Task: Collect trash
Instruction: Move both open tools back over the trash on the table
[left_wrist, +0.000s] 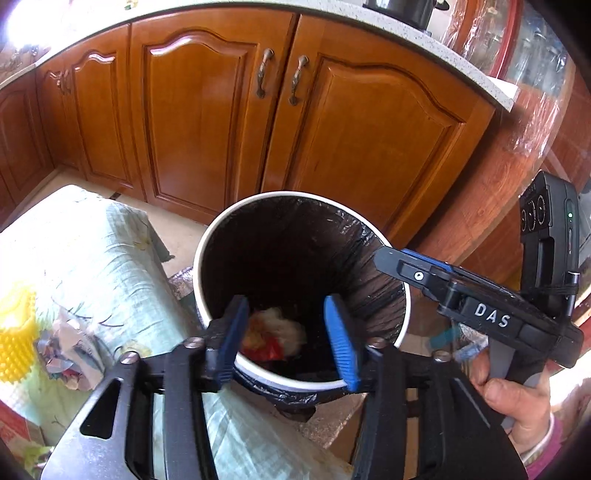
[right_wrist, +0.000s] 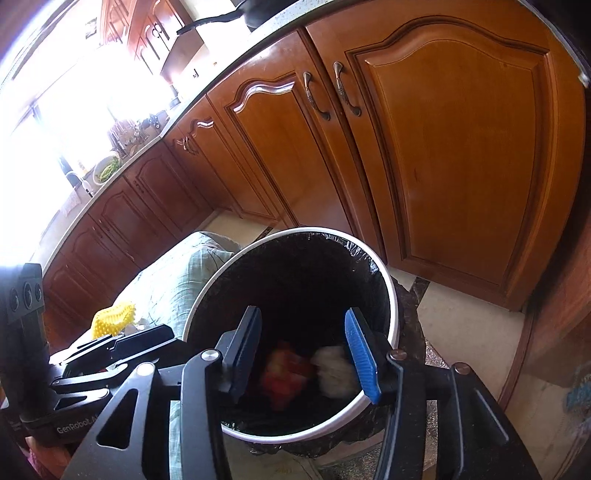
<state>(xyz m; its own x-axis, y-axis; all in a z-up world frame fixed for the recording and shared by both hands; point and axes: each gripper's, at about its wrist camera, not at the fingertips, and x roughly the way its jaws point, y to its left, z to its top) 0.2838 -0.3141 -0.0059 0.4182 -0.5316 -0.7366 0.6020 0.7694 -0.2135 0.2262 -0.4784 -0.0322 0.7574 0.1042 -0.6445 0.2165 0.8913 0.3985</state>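
A round trash bin (left_wrist: 199, 266) with a white rim and a black liner stands on the floor in front of wooden cabinets. Inside it I see a red and yellow wrapper (left_wrist: 266, 343) and a crumpled white tissue (left_wrist: 286, 325), both blurred in the right wrist view. My left gripper (left_wrist: 286, 301) hangs open over the bin's near side, with nothing between its blue pads. My right gripper (right_wrist: 303, 313) is open over the same bin (right_wrist: 393, 295), above the wrapper (right_wrist: 284, 373) and tissue (right_wrist: 332, 369). Each gripper shows in the other's view: the right one (left_wrist: 391, 260) at the bin's right rim, the left one (right_wrist: 168, 330) at its left.
A surface under a pale green patterned cloth (left_wrist: 92, 258) sits left of the bin, with a yellow spiky object (left_wrist: 14, 332) and crumpled paper scraps (left_wrist: 62, 354) on it. Cabinet doors (left_wrist: 207, 110) rise close behind the bin. A person's hand (left_wrist: 517, 398) holds the right gripper.
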